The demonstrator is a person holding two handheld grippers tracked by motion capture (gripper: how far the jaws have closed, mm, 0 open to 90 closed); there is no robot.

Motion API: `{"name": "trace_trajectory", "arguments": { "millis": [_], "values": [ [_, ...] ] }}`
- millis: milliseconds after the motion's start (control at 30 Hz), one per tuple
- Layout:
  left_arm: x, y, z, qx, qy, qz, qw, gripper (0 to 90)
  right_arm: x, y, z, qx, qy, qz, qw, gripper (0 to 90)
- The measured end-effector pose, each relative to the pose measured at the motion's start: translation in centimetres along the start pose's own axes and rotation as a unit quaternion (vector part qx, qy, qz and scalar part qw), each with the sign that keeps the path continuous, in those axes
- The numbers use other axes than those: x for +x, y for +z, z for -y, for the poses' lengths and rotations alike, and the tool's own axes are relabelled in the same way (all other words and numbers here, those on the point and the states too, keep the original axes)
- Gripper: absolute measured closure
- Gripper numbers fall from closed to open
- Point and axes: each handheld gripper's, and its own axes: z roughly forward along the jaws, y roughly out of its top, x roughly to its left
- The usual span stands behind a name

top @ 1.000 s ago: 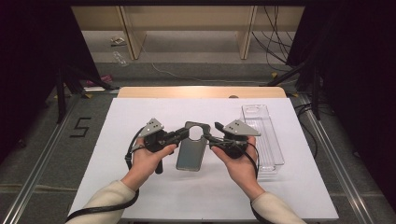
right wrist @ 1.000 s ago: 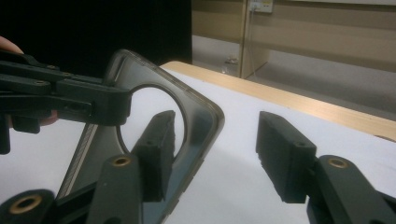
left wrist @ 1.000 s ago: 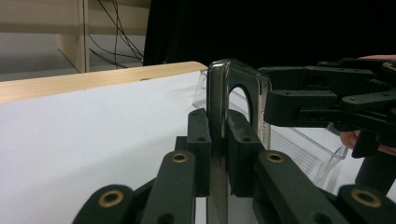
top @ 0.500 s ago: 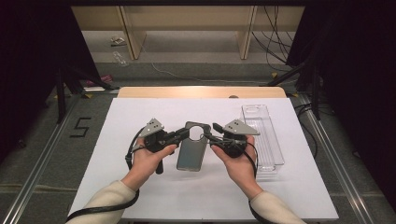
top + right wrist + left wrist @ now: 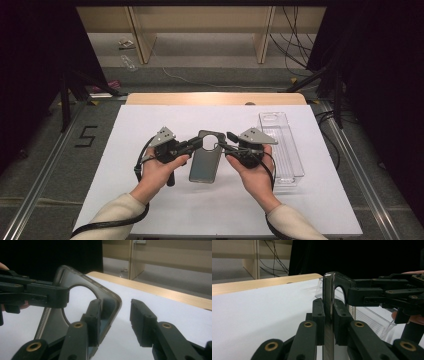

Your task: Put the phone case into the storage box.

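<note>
Left claw (image 5: pixel 329 315) pinches phone case (image 5: pixel 206 157) edge above white tabletop (image 5: pixel 150 120); right claw (image 5: pixel 115 320), jaws just closing, straddles the case corner, not yet pinching. Risk: right pads slip off the rounded corner, twisting the case loose.

Cream sleeves (image 5: pixel 117 215) are worn; black grippers (image 5: pixel 186 147) with brass rivets, grey plates and black cables are seen.
</note>
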Motion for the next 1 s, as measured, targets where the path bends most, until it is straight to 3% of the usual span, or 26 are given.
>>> {"name": "trace_trajectory", "arguments": {
  "millis": [600, 1000],
  "values": [
    [-0.11, 0.07, 0.08, -0.002, 0.002, -0.001, 1.0, 81.0, -0.02, -0.07, 0.0, 0.003, 0.007, -0.007, 0.9999, 75.3],
    [-0.46, 0.36, 0.43, 0.005, 0.018, -0.003, 0.9998, 80.6, 0.0, -0.62, -0.7, -0.001, 0.017, 0.007, 0.9998, 83.8]
  ]
}}
